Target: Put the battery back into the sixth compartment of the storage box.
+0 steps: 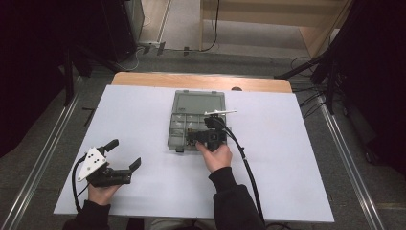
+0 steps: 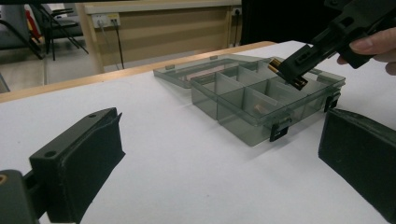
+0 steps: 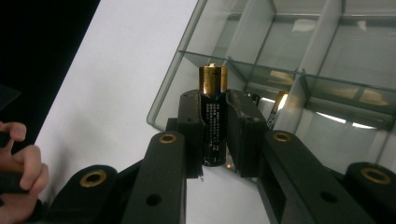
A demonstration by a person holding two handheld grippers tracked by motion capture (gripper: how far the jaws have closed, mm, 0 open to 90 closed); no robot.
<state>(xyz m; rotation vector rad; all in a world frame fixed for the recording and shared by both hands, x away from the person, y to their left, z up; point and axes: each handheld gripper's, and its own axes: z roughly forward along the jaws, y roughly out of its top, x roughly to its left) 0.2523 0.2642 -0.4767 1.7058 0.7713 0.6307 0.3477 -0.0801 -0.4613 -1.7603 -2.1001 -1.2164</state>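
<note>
My right gripper (image 3: pixel 215 135) is clamped on a battery (image 3: pixel 214 116), above the near compartments of the open organizer box (image 1: pixel 176 125). Left gripper (image 1: pixel 125 158), jaws apart, rests near left. Risk: battery catches a divider (image 2: pixel 243 88) on release and tips out.

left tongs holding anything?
No. In the left gripper view the left tongs stand wide open over bare white table, with nothing between them; the battery is clamped in the right tongs.

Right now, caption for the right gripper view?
Right gripper clamps a battery above the open compartment box.
</note>
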